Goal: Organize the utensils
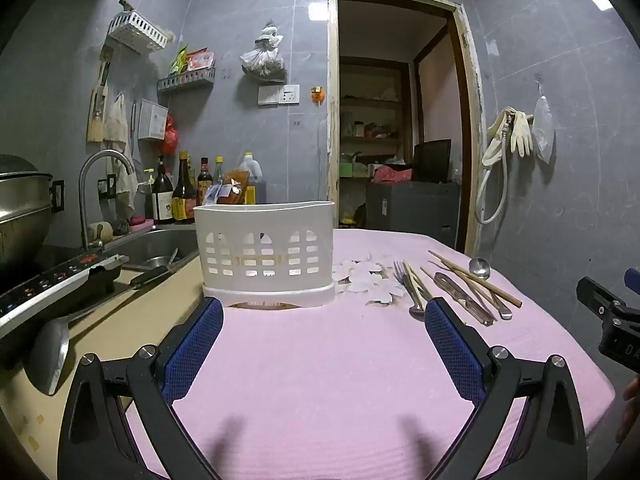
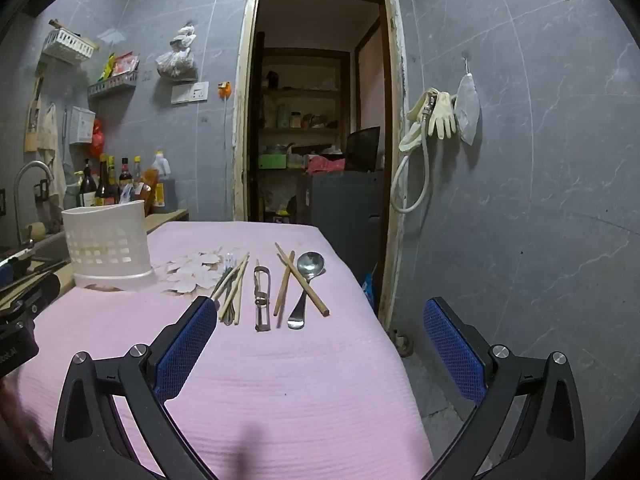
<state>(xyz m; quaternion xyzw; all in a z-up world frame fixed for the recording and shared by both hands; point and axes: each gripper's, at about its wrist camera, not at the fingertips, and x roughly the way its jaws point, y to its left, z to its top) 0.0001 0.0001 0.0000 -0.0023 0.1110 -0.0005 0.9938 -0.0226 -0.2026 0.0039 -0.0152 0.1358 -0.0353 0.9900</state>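
A white slotted utensil holder (image 1: 266, 254) (image 2: 107, 250) stands upright at the far left of the pink cloth. To its right lie a fork with chopsticks (image 2: 232, 288) (image 1: 412, 286), a peeler (image 2: 262, 298) (image 1: 464, 300), crossed chopsticks (image 2: 300, 280) (image 1: 476, 278) and a steel spoon (image 2: 306, 280) (image 1: 480, 268). My left gripper (image 1: 324, 320) is open and empty, just short of the holder. My right gripper (image 2: 320, 320) is open and empty, near the handle ends of the utensils; it shows at the right edge of the left wrist view (image 1: 608, 316).
A pink cloth (image 1: 328, 380) covers the table; its right edge drops to the floor (image 2: 400, 344). White flower-shaped paper (image 2: 192, 270) lies beside the holder. A sink (image 1: 156, 246), tap, bottles (image 1: 180, 192) and a stove (image 1: 52, 284) are to the left. A doorway is behind.
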